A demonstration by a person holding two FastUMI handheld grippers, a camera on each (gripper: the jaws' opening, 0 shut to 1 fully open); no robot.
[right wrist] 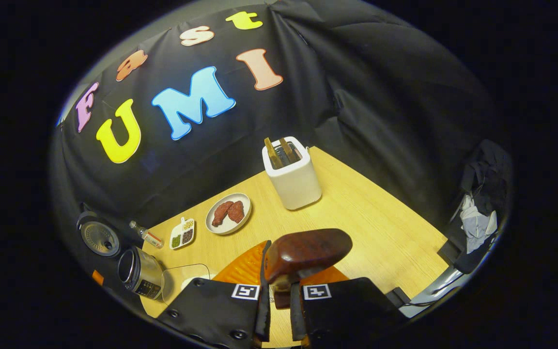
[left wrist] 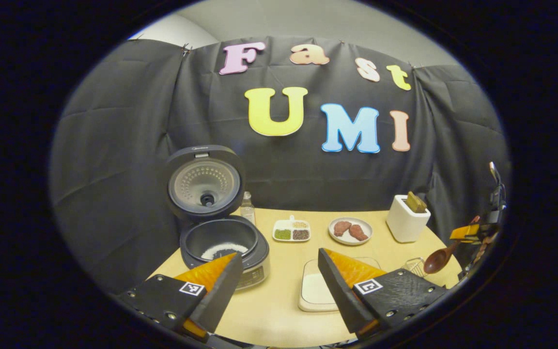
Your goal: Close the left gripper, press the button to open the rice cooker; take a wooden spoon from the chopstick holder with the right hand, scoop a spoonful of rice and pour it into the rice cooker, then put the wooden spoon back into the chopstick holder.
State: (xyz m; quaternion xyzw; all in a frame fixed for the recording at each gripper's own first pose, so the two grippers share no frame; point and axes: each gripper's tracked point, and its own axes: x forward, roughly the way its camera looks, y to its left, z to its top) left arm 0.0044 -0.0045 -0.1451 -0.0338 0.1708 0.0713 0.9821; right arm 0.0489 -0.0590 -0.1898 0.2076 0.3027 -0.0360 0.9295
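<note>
Left gripper view: the left tool [left wrist: 277,274] hangs wide open and empty above the counter [left wrist: 279,310]. The rice cooker [left wrist: 223,242] stands at its left finger, lid up, rice in the pot. Right of the cooker lies a tray of rice [left wrist: 315,291].

Right gripper view: the right tool [right wrist: 279,286] is clamped on the wooden spoon [right wrist: 305,254], bowl forward, with the toaster [right wrist: 292,174] beyond it.
</note>
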